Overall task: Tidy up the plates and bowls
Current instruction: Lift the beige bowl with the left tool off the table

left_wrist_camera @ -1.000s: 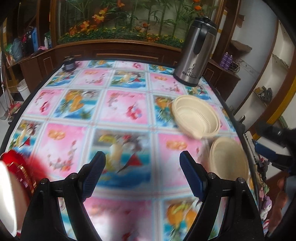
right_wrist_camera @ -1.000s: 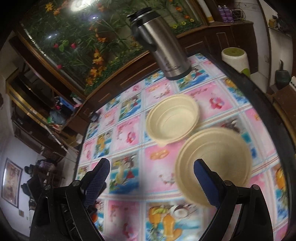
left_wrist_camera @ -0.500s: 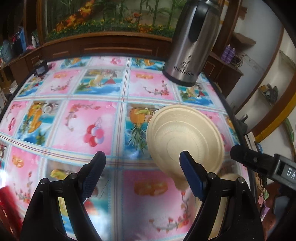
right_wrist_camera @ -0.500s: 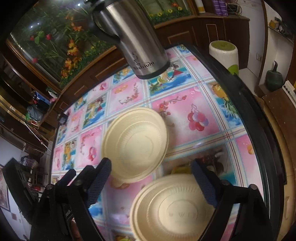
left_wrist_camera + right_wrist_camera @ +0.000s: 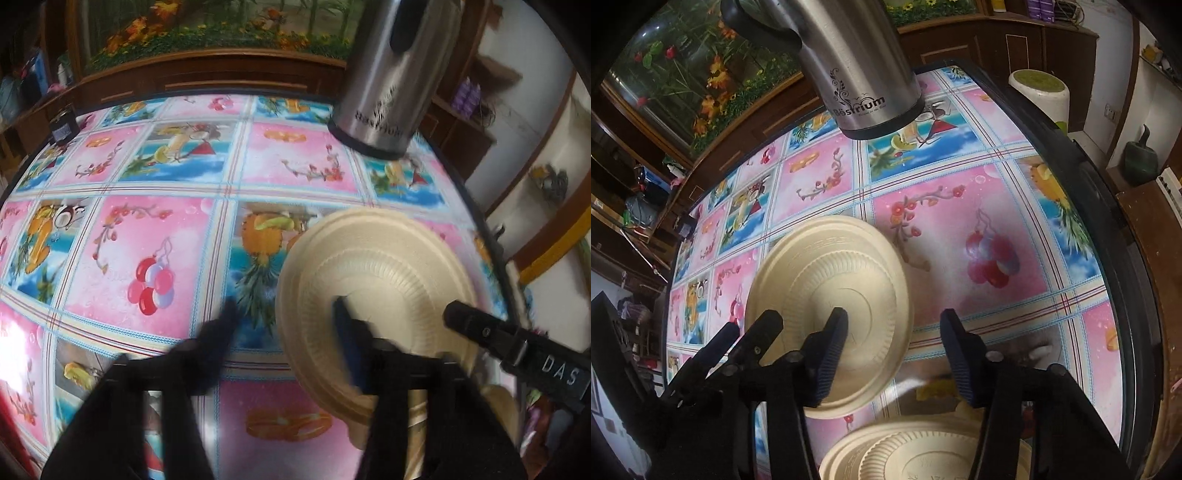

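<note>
Left wrist view: the left gripper [image 5: 284,325], its jaws just closing, straddles the near rim of a cream bowl [image 5: 384,266] on the flowered tablecloth [image 5: 155,229]; contact is blurred. Right wrist view: the right gripper [image 5: 892,347], also closing, stands half open with nothing between its jaws, above a cream plate [image 5: 923,458] beside the bowl, near a steel flask [image 5: 857,66].

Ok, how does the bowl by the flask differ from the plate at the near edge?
The bowl sits nearer the steel flask and shows whole; the plate is nearest the camera, cut off by the frame. The left gripper, its jaws just closing, straddles the bowl's rim, though whether it grips yet is unclear; no gripper visibly touches the plate. Both are round, cream and ribbed.
</note>
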Available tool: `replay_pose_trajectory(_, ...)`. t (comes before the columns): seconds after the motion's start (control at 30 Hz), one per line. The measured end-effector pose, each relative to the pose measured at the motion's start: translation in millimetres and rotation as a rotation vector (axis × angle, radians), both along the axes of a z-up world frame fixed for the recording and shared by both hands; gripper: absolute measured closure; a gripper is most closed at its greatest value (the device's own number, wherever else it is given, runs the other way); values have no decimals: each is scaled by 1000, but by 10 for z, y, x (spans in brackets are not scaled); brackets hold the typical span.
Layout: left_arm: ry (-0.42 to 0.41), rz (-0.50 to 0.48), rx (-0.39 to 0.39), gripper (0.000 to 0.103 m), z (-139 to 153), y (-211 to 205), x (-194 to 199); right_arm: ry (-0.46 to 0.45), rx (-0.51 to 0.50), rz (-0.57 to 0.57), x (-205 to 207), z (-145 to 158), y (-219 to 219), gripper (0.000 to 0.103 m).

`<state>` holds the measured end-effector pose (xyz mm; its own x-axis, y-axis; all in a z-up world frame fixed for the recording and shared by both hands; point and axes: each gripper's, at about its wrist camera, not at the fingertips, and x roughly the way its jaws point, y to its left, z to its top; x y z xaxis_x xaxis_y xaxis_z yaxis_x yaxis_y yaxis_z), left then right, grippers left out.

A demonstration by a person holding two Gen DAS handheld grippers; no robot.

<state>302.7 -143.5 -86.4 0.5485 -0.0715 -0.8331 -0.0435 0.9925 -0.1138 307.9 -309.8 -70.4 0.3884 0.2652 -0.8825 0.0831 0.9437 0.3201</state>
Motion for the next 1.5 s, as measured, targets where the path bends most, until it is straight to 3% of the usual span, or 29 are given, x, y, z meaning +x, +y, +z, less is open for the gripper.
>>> replay_pose_trajectory(0.03, 19, -5, 2, 89, -45, 1, 14, 10, -11, 0, 9, -21, 14, 66)
replay_pose_trajectory(0.07, 21, -5, -10, 89, -66, 20, 11, 18, -16, -1, 14, -41, 24, 79)
replay_pose_trajectory(0.17, 21, -11, -13, 90, -52, 50, -21, 26, 2, 15, 2, -69, 69, 91)
replay_pose_trajectory(0.57, -17, 27, 6, 90, 179, 342, -416, -28, 4, 61, -302, 184, 385, 92)
replay_pose_trajectory(0.87, -30, 58, 21, 89, 278, 640, -1019, -62, 8, 110, -862, 349, 731, 92)
replay_pose_trajectory(1.5, -12, 37, 1, 89, 97, 933, -2045, -65, -17, 136, -2039, 282, 1073, 92)
